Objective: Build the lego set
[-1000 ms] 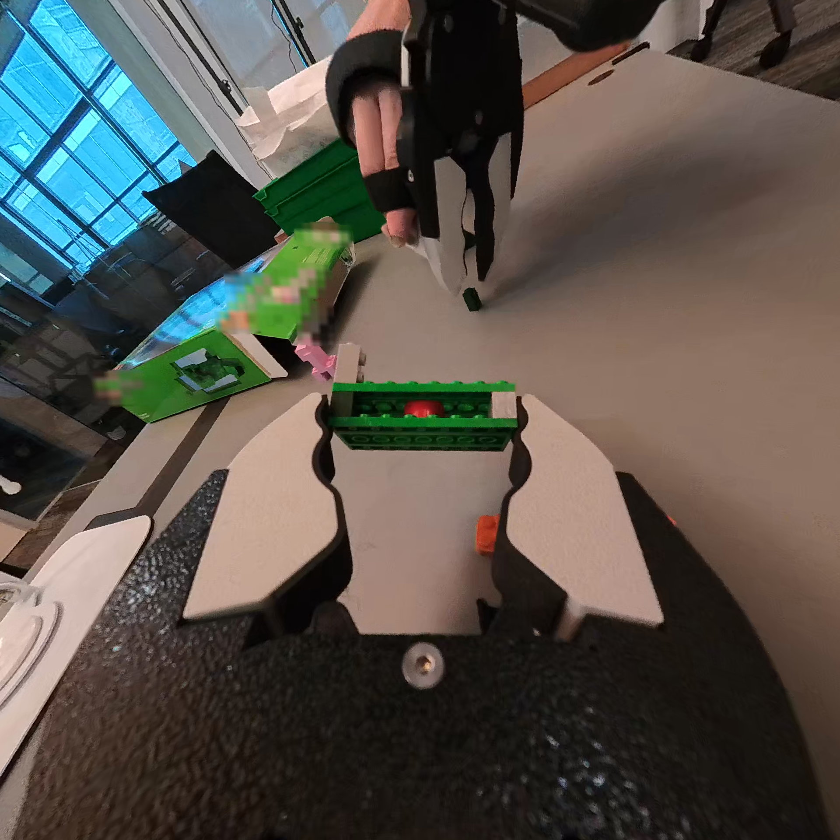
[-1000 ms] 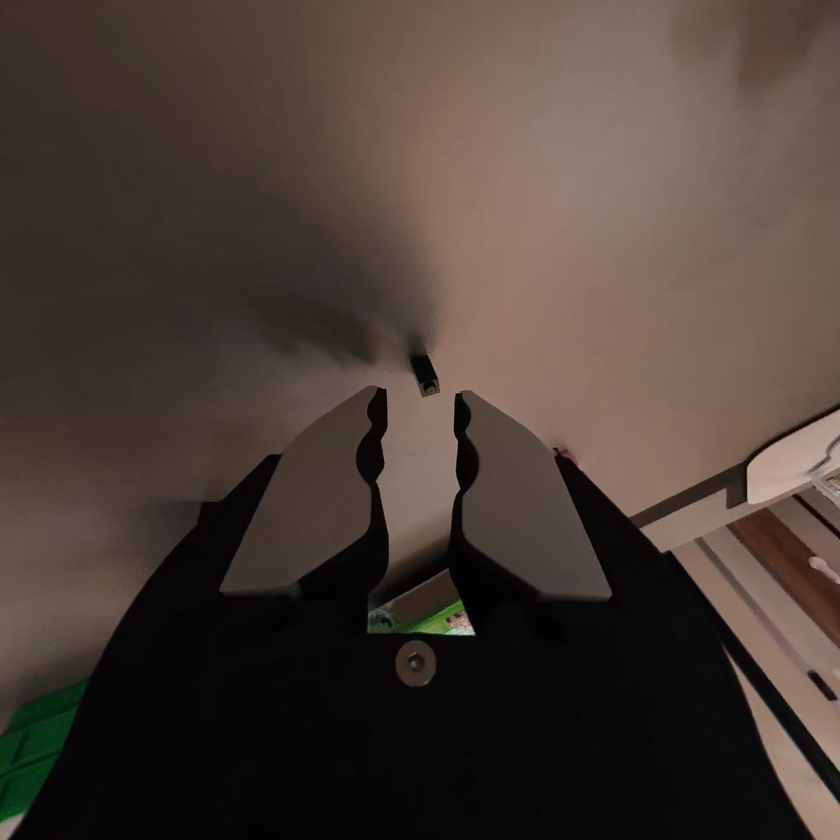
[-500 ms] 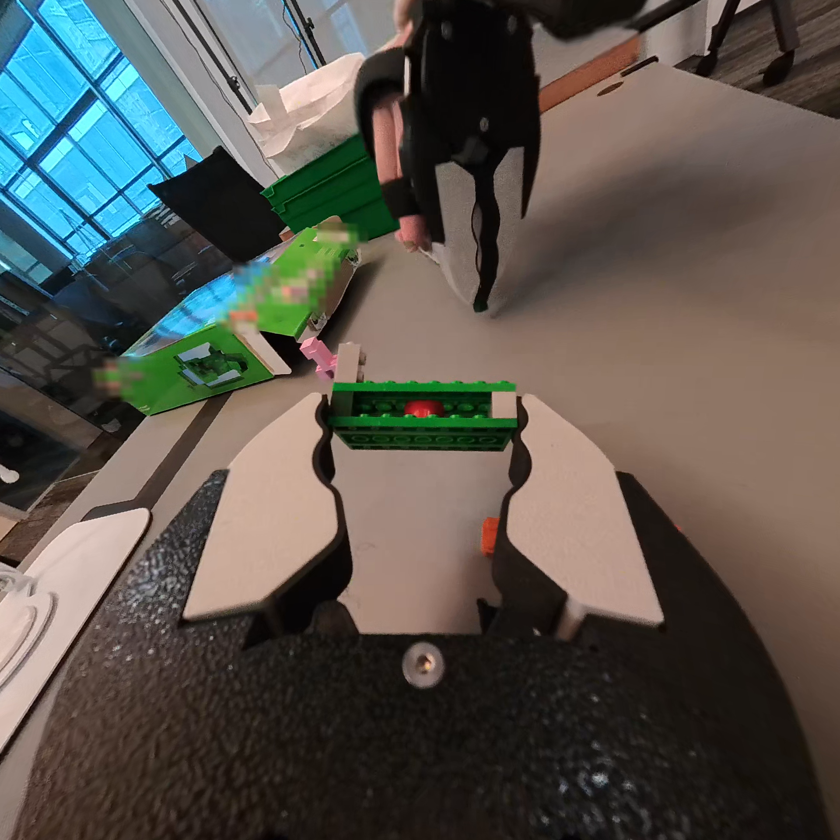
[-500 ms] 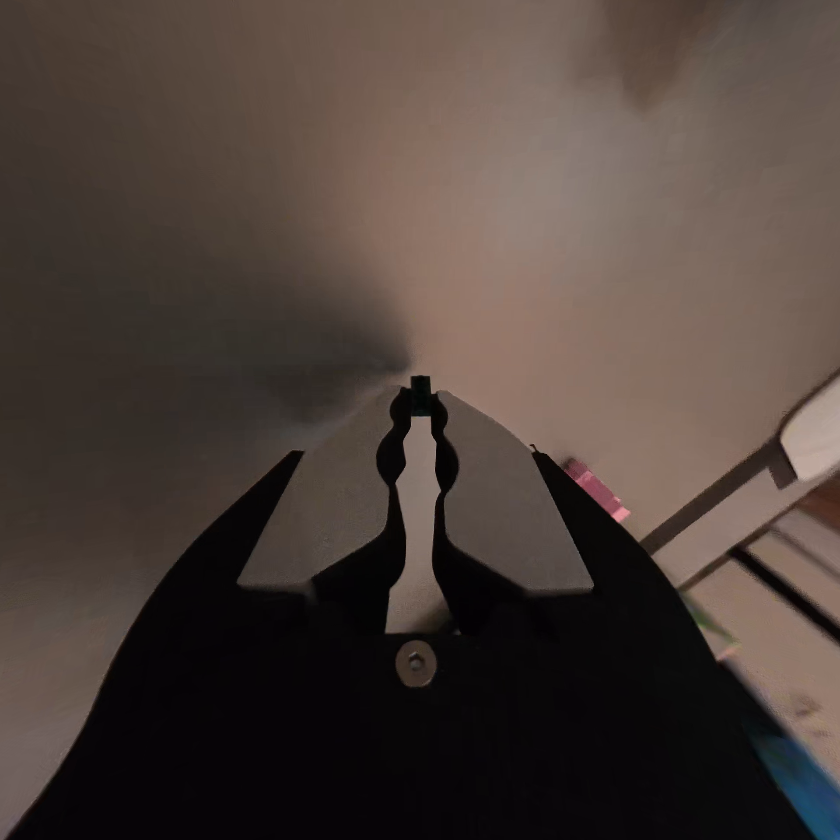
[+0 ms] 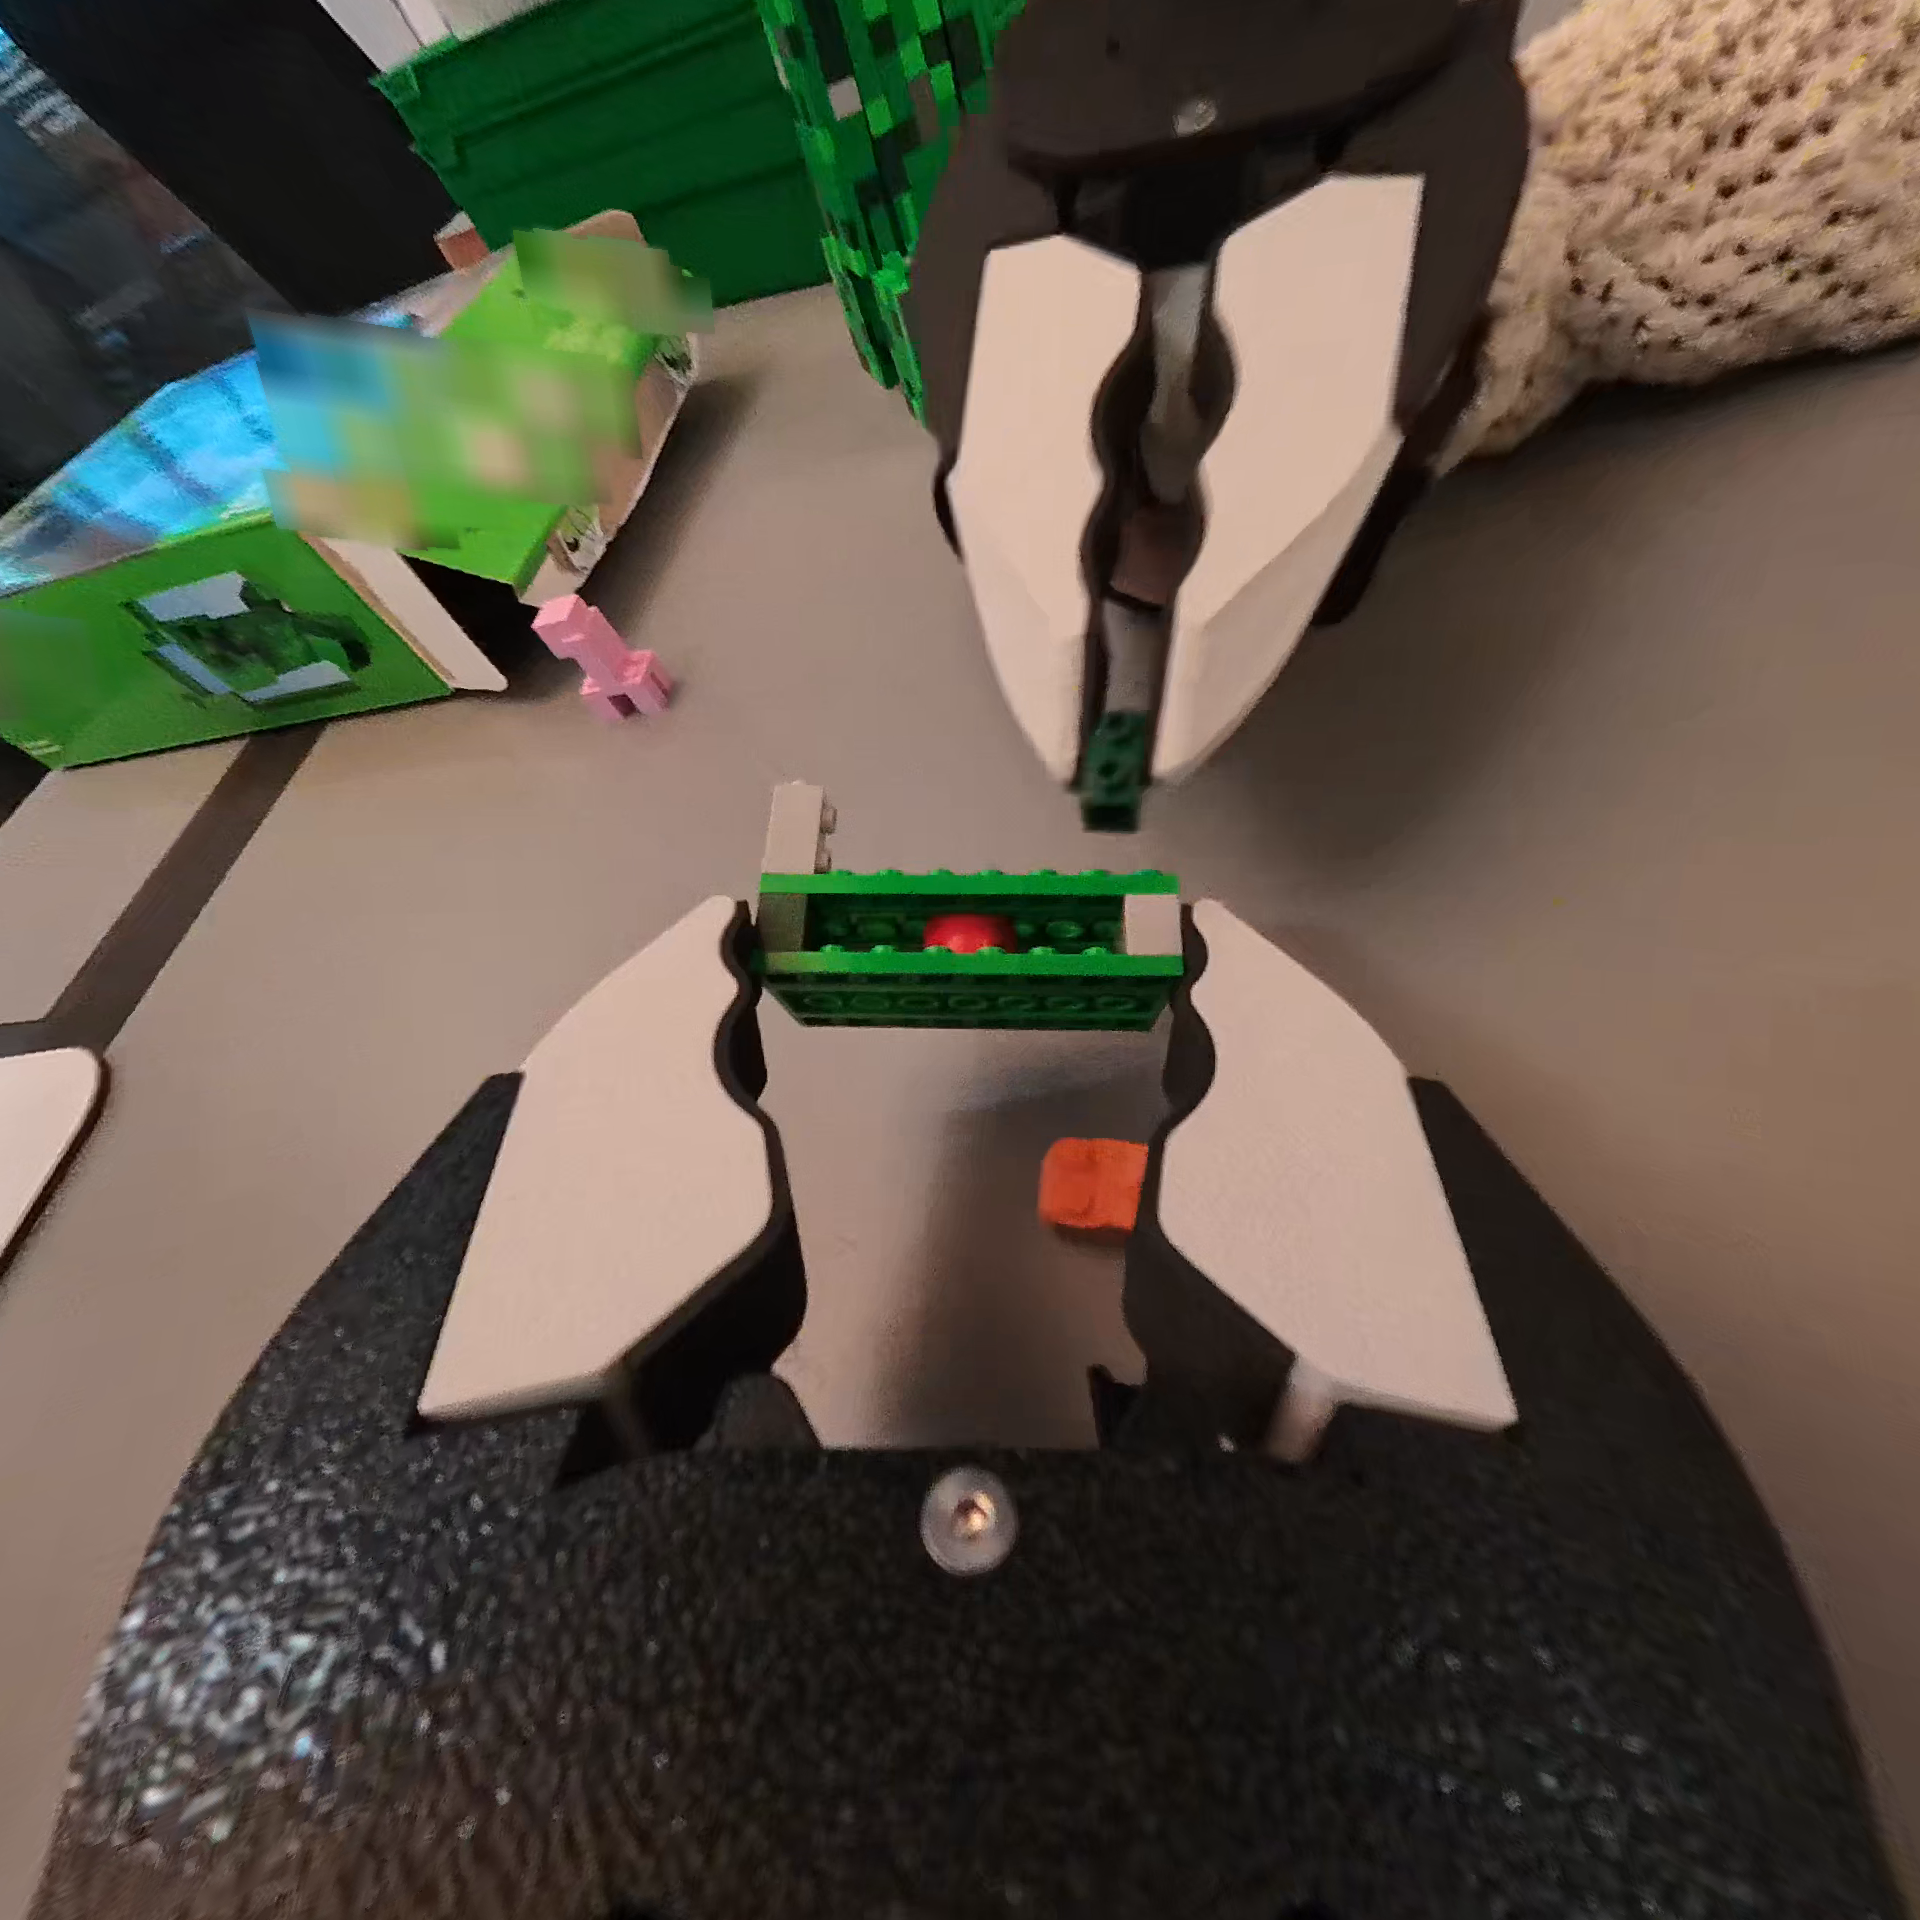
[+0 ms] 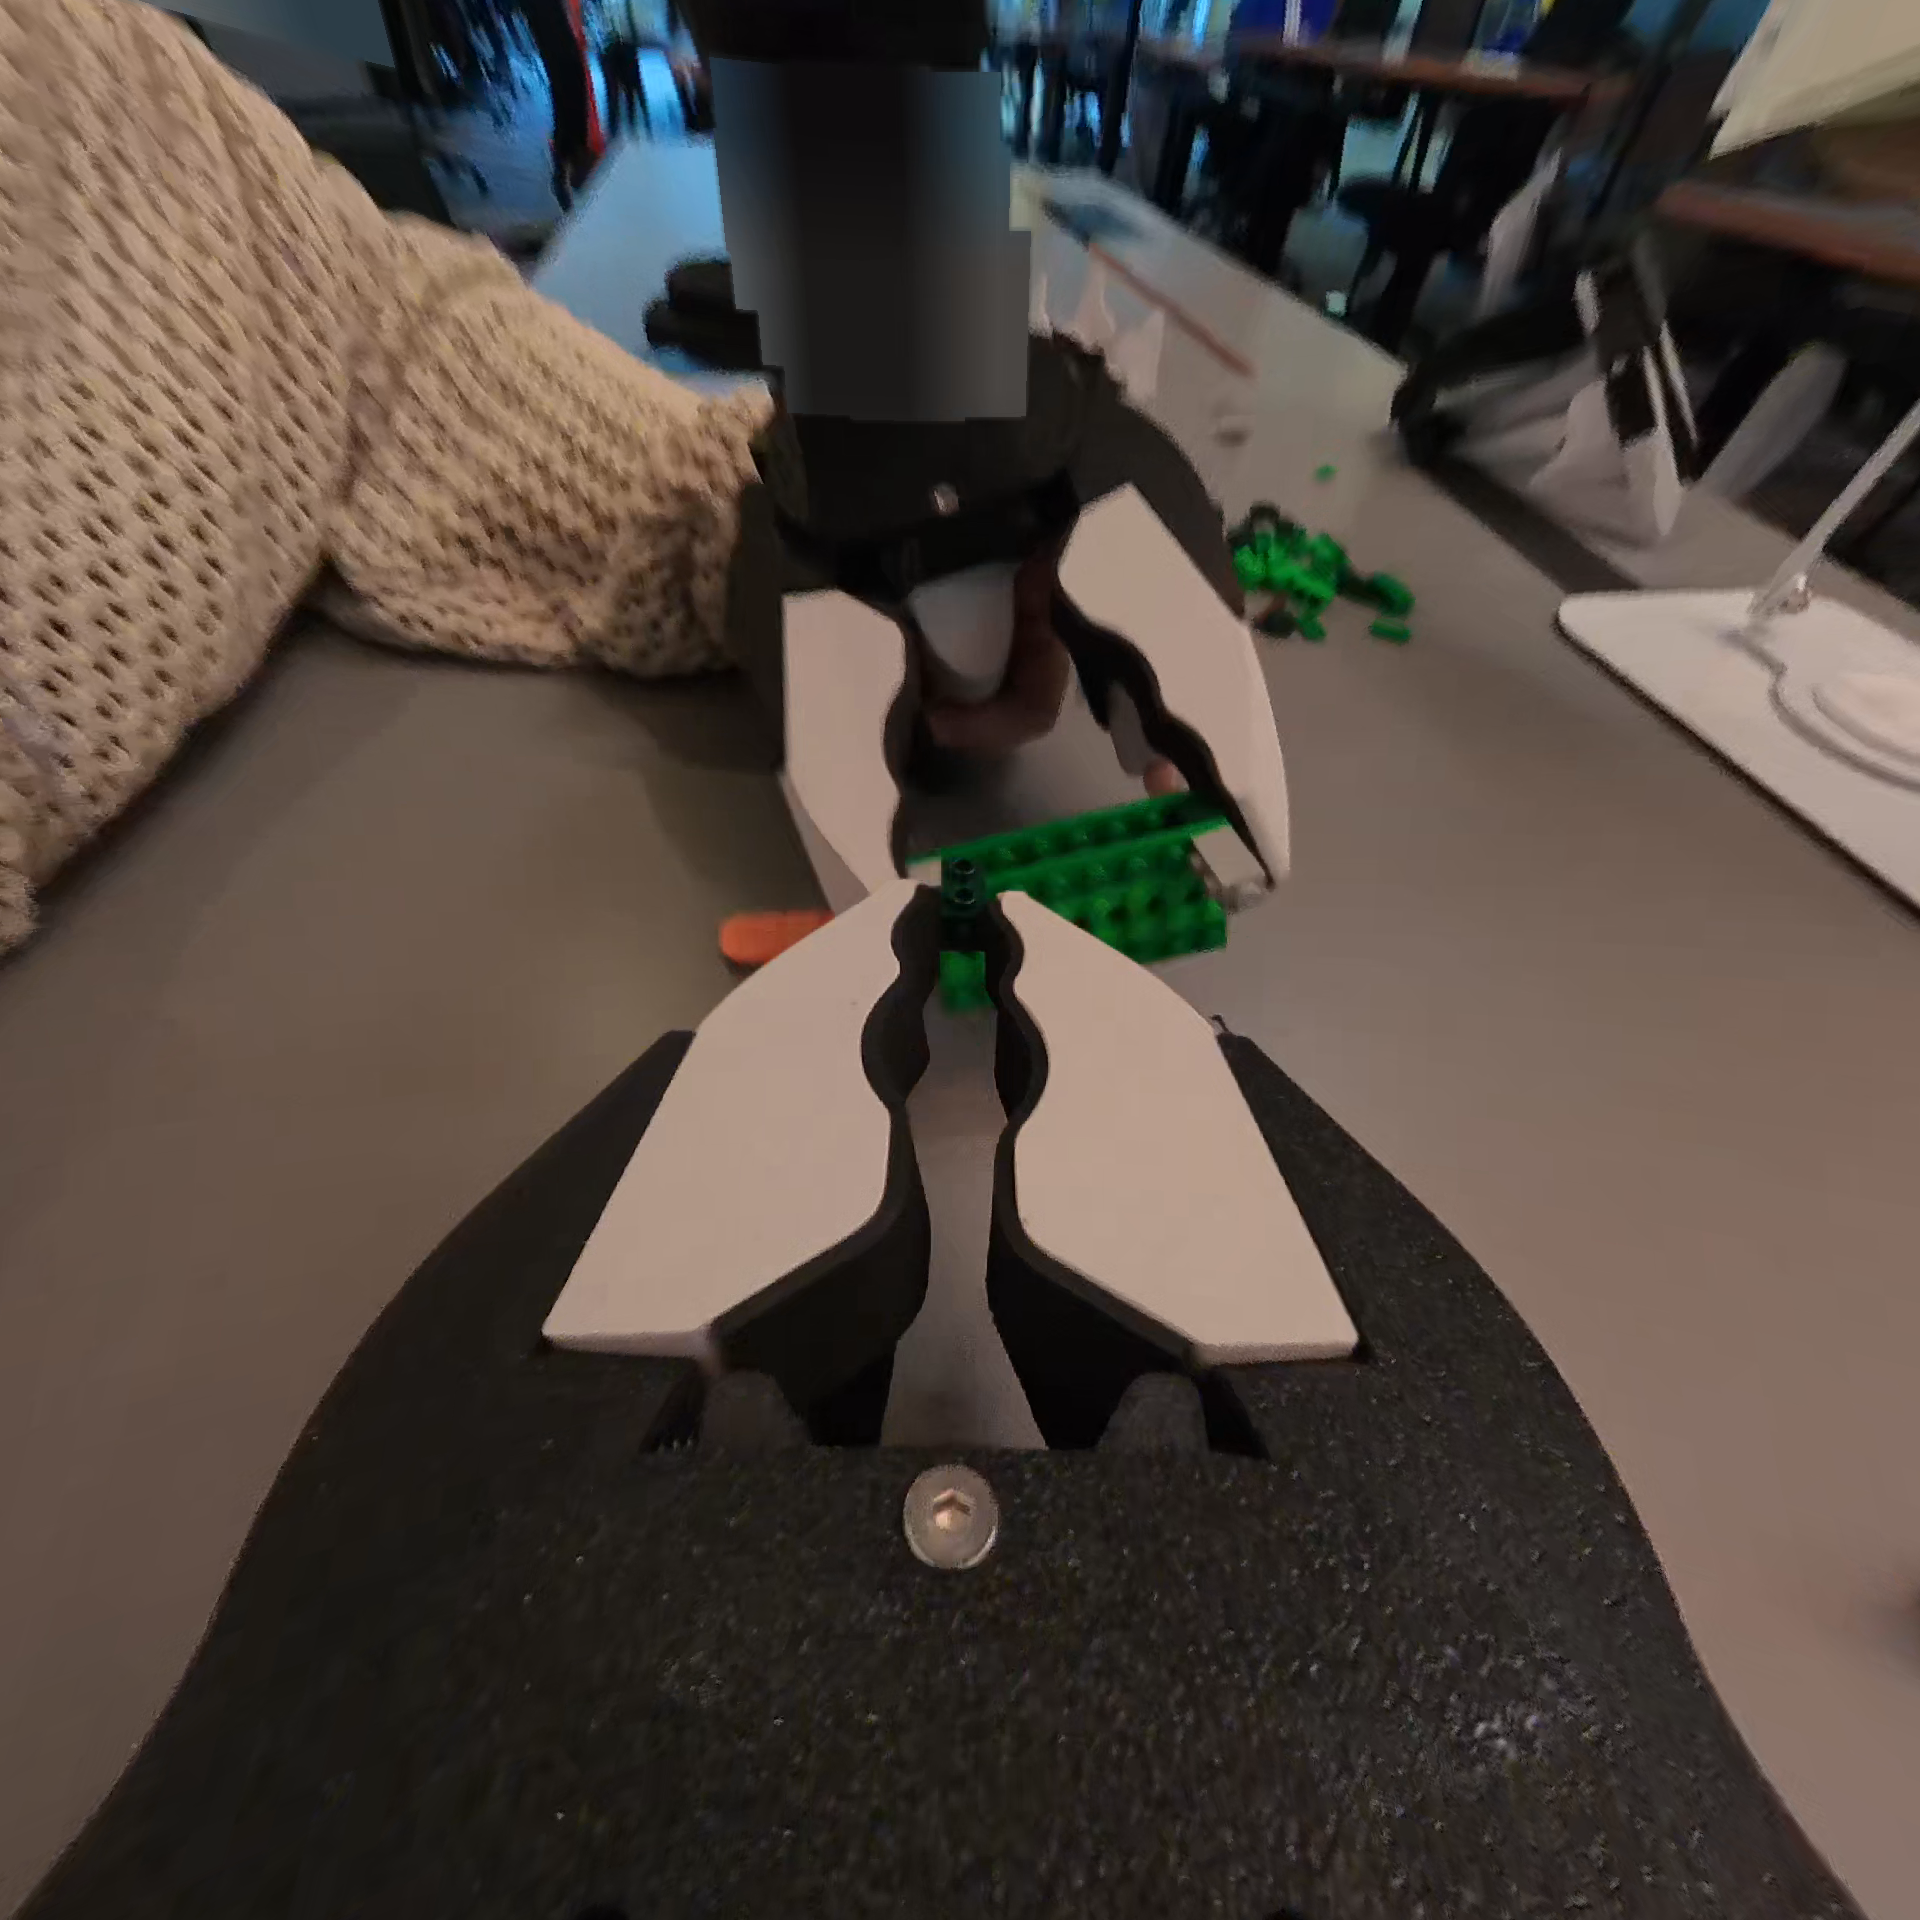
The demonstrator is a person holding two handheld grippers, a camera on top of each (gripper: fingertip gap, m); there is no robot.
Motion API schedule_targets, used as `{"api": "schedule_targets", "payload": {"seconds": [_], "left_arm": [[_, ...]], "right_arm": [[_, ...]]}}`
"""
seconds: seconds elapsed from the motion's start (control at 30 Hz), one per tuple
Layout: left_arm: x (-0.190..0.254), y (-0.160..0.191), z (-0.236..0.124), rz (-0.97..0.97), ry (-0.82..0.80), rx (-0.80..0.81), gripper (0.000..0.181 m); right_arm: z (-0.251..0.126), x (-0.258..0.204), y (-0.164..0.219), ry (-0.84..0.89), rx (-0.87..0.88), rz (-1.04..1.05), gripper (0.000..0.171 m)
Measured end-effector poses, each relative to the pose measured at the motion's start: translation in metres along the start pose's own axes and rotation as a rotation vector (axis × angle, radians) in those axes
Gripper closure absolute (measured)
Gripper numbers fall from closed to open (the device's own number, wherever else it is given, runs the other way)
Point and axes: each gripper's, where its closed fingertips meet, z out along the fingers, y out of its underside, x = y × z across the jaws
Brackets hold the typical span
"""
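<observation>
My left gripper (image 5: 961, 940) is shut on a green lego plate assembly (image 5: 966, 987) with grey end bricks and a red stud (image 5: 968, 932) inside, held just above the grey table. My right gripper (image 5: 1114, 774) faces it from just beyond and is shut on a small dark green brick (image 5: 1114, 764). In the right wrist view the right gripper (image 6: 961, 906) holds the dark green brick (image 6: 963, 883) right in front of the green assembly (image 6: 1101, 883), which the left gripper (image 6: 1070, 862) grips at its ends.
An orange piece (image 5: 1091, 1184) lies on the table under the assembly. A pink lego figure (image 5: 608, 655) and a green set box (image 5: 239, 613) are at the left. A pile of green bricks (image 6: 1309, 582) lies far off. A knit sleeve (image 6: 260, 436) rests on the table. Both grippers' tips are close together, under 4 cm apart.
My right gripper closed on the small dark green brick on the table, lifted it and swung round to face the green assembly. My left gripper kept its hold.
</observation>
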Motion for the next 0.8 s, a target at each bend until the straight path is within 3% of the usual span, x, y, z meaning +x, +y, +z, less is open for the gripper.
{"api": "schedule_targets", "payload": {"seconds": [0.47,0.8], "left_arm": [[0.013,0.015,0.009,0.093,0.049,-0.121,0.105],[0.013,0.022,0.011,-0.029,0.129,-0.173,0.106]], "right_arm": [[0.007,-0.012,0.026,-0.066,-0.188,-0.045,0.163],[0.004,-0.01,0.033,-0.046,-0.228,-0.004,0.163]]}}
